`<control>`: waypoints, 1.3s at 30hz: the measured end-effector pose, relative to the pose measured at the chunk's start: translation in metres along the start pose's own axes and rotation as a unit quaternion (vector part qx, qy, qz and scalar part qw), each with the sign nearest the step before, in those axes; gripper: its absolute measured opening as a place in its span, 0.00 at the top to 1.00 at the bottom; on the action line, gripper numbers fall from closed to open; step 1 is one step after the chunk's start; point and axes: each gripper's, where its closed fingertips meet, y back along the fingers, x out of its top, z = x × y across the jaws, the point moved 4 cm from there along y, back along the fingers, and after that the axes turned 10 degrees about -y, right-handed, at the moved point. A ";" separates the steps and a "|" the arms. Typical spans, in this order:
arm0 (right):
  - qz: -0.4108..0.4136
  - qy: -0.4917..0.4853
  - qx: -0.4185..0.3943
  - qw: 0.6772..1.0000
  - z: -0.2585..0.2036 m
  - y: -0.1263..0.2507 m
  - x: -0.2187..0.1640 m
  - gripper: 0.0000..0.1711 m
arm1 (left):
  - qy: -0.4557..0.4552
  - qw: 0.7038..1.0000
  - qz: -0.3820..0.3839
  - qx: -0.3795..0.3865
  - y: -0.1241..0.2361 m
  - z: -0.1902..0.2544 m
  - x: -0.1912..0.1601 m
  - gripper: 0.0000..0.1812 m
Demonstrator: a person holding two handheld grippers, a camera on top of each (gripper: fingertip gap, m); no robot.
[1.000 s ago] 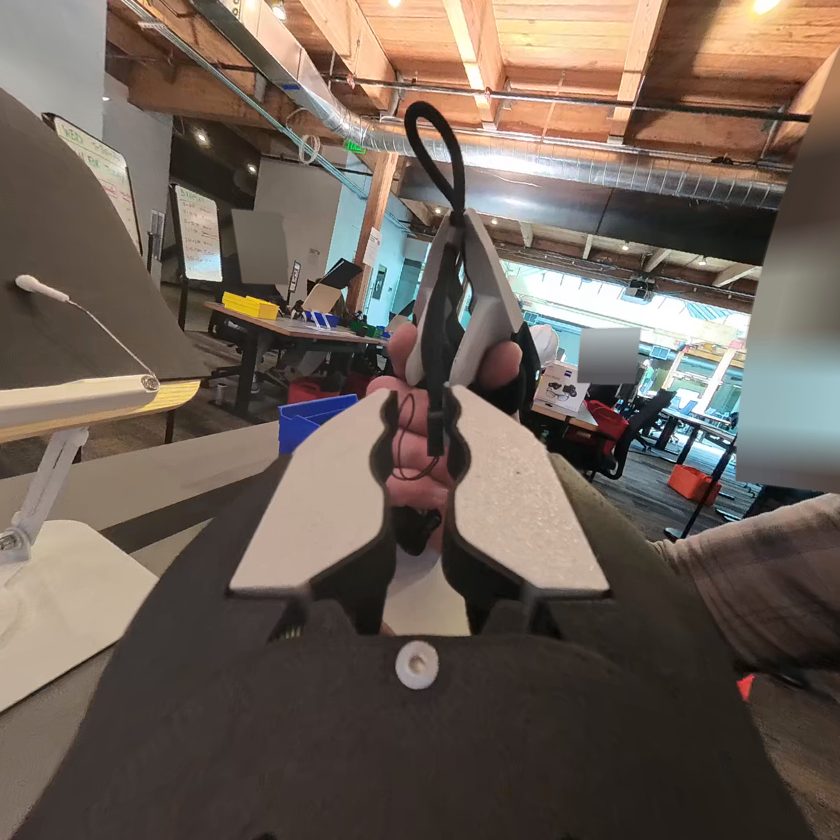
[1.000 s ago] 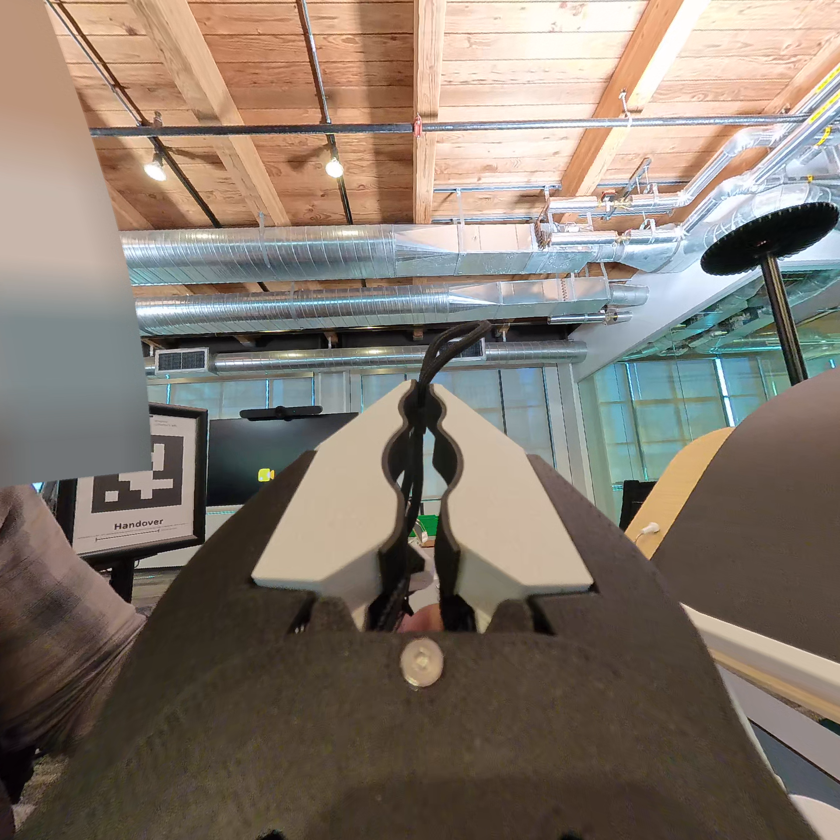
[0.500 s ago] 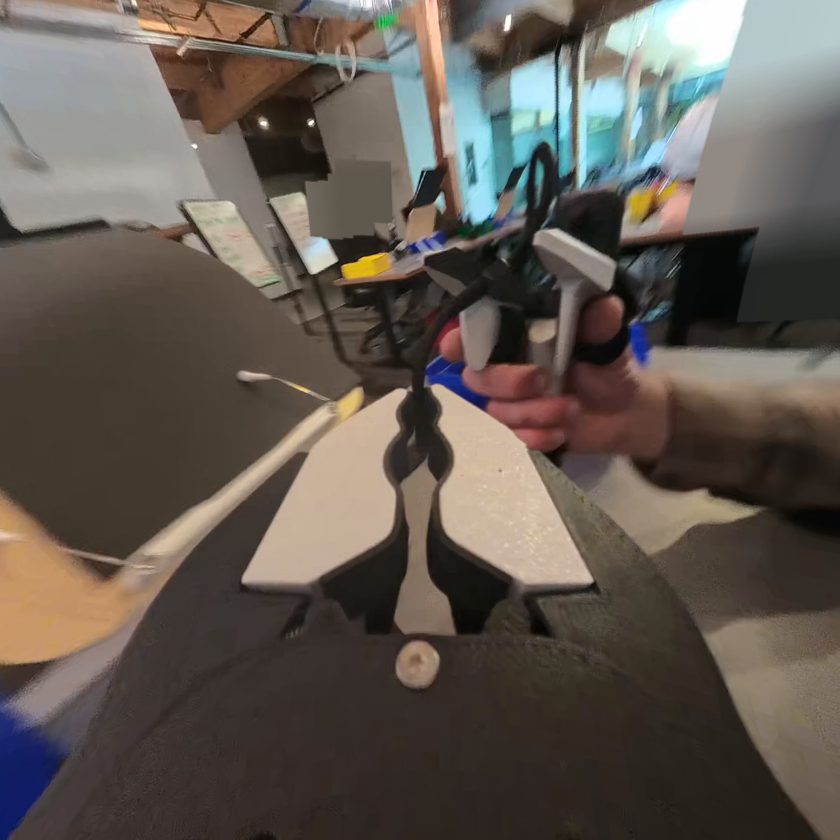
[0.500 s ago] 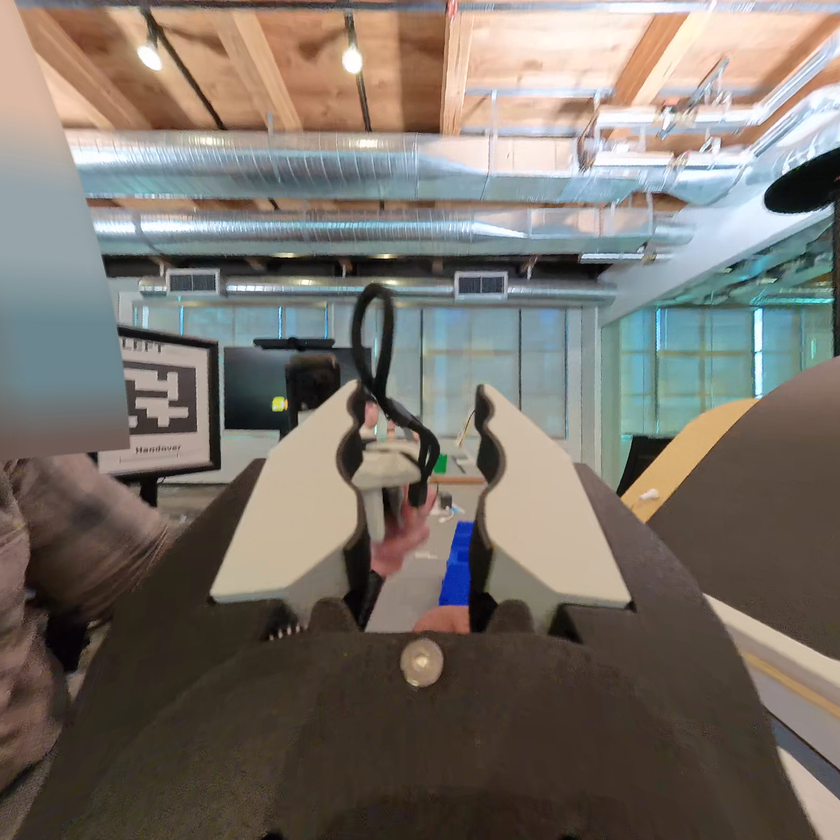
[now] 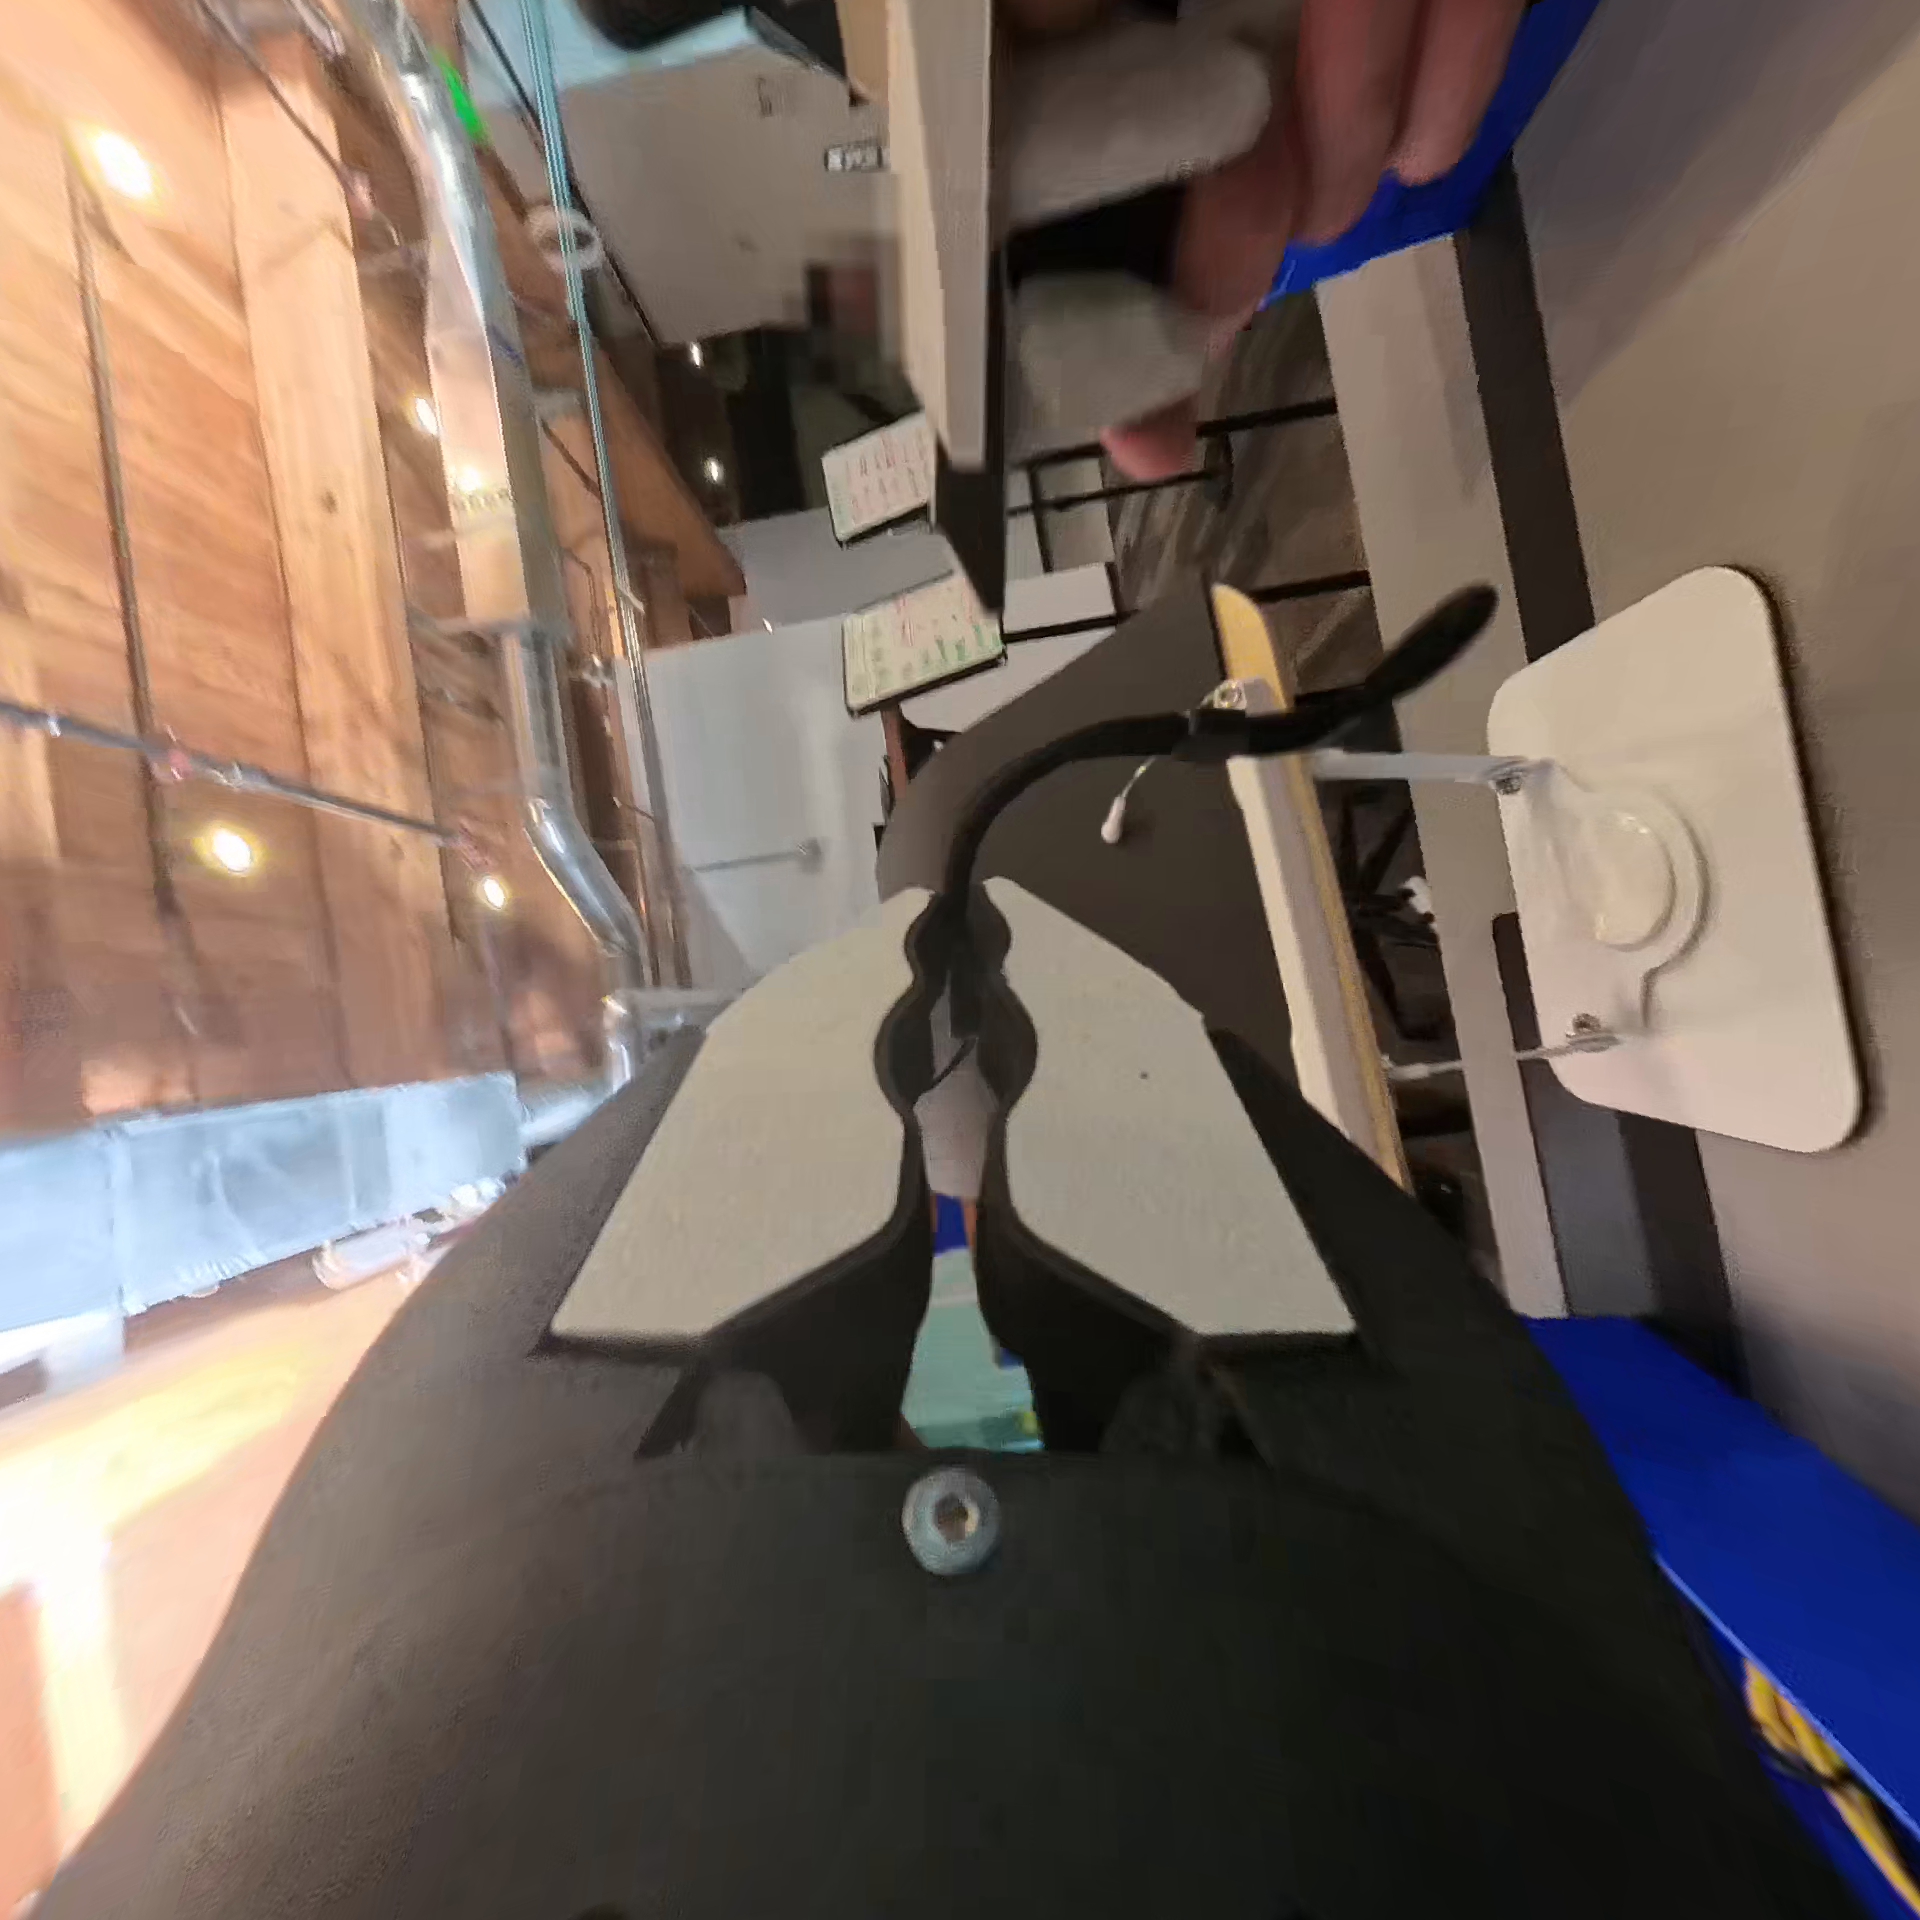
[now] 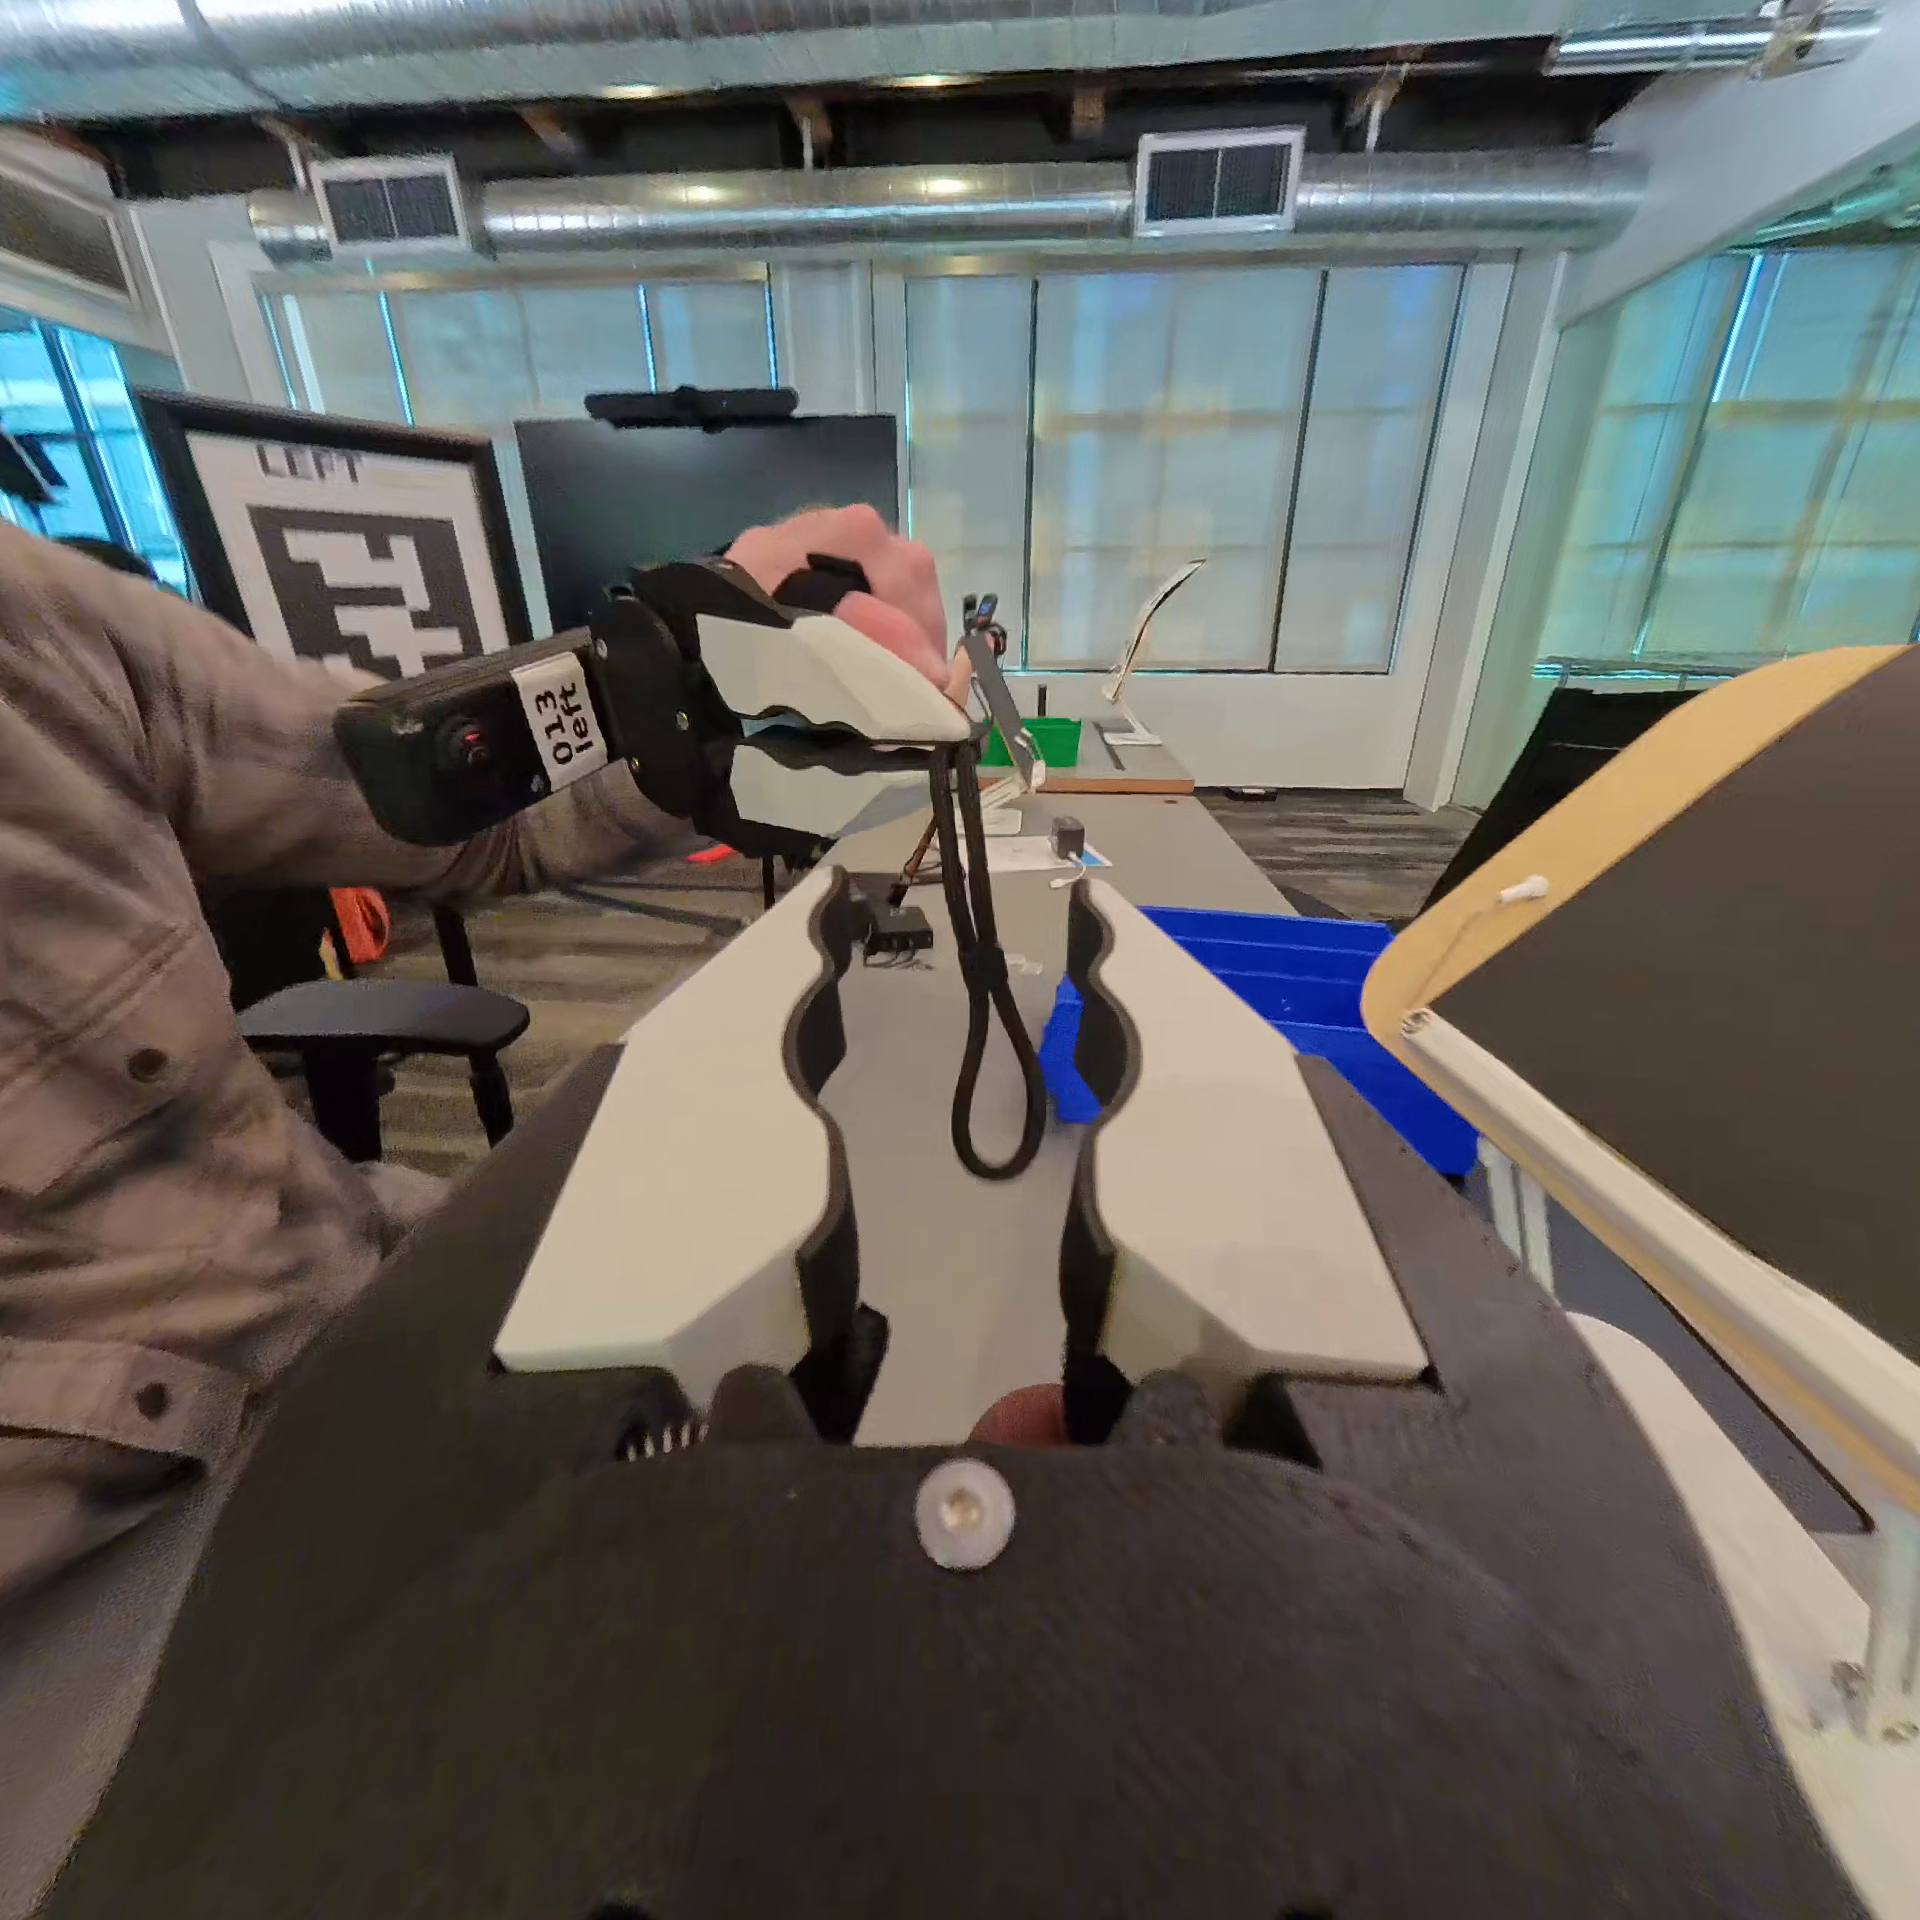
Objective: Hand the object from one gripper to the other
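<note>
Open-plan workshop, tall windows at the far wall, silver ducting overhead, a long grey table (image 6: 1132, 831) running away from the camera with blue plastic bins (image 6: 1278, 997) on its right side.

Left gripper (image 6: 951, 732), seen at left in the right wrist view, is turned on its side, jaws pinched together on the thin black looped cord (image 6: 987, 997). Loop hangs straight down from the tips, free of the table. Left wrist view agrees: cord (image 5: 1081, 753) nipped at the very tips of that gripper (image 5: 961, 914), rest trailing off past them, picture rolled sideways and blurred.

Right gripper (image 6: 961, 914) stands wide apart, nothing between the pads; cord loop dangles beyond the gap, near but not touching.

Judgement: hand-over looks complete, cord now carried by the left alone. Next, likely a return pass. That calls for bringing the right gripper's gap around the hanging loop, closing low on it, and only then easing the left. Slack cord may swing.
</note>
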 end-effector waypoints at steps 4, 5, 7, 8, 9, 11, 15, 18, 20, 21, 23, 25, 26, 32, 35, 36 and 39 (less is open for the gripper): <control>-0.020 -0.009 0.026 0.999 -0.013 -0.022 -0.014 0.79 | -0.050 0.998 0.033 0.013 -0.004 0.002 0.022 0.98; -0.019 -0.021 0.038 0.999 -0.015 -0.025 -0.017 0.79 | -0.060 0.997 0.037 0.016 -0.005 0.002 0.026 0.98; -0.013 -0.051 0.060 0.997 -0.017 -0.029 -0.021 0.82 | -0.069 0.996 0.049 0.035 -0.004 0.000 0.031 0.98; -0.009 -0.060 0.069 0.996 -0.017 -0.030 -0.023 0.88 | -0.068 0.995 0.052 0.040 -0.004 0.000 0.033 0.98; -0.007 -0.067 0.074 0.995 -0.017 -0.031 -0.025 0.92 | -0.067 0.995 0.055 0.048 -0.003 -0.001 0.034 0.98; 0.006 -0.075 0.083 0.994 -0.017 -0.032 -0.026 0.97 | -0.073 0.995 0.054 0.043 -0.003 0.001 0.035 0.98; 0.016 -0.074 0.091 0.993 -0.019 -0.034 -0.027 1.00 | -0.068 0.995 0.058 0.047 -0.002 0.002 0.033 0.98; 0.021 -0.052 0.073 0.996 -0.018 -0.035 -0.026 1.00 | -0.055 0.996 0.053 0.052 -0.003 0.001 0.030 0.98; 0.033 -0.042 0.058 0.997 -0.015 -0.033 -0.023 1.00 | -0.017 0.998 0.039 0.051 -0.004 -0.001 0.025 0.95; 0.052 -0.041 0.049 0.997 -0.012 -0.031 -0.019 1.00 | 0.017 0.998 0.028 0.050 -0.004 -0.003 0.020 0.87; 0.096 -0.047 0.035 0.994 -0.005 -0.024 -0.011 1.00 | 0.140 0.990 0.016 0.028 -0.001 -0.007 0.011 0.73; 0.146 -0.052 0.030 0.987 0.000 -0.016 -0.003 1.00 | 0.276 0.961 0.012 0.017 0.004 -0.009 0.001 0.66; 0.168 -0.055 0.035 0.984 0.000 -0.013 0.000 1.00 | 0.350 0.937 0.018 0.014 0.007 -0.008 -0.003 0.66; 0.215 -0.042 0.048 0.975 -0.008 -0.014 0.002 1.00 | 0.642 0.753 0.133 -0.053 -0.005 0.028 0.034 0.66; 0.206 -0.036 0.053 0.976 -0.013 -0.020 -0.002 1.00 | 0.674 0.717 0.171 -0.047 -0.019 0.028 0.049 0.72; 0.204 -0.036 0.055 0.977 -0.014 -0.021 -0.003 1.00 | 0.685 0.705 0.179 -0.038 -0.022 0.026 0.048 0.76; 0.201 -0.033 0.054 0.978 -0.015 -0.024 -0.005 1.00 | 0.699 0.683 0.205 -0.051 -0.032 0.022 0.050 0.84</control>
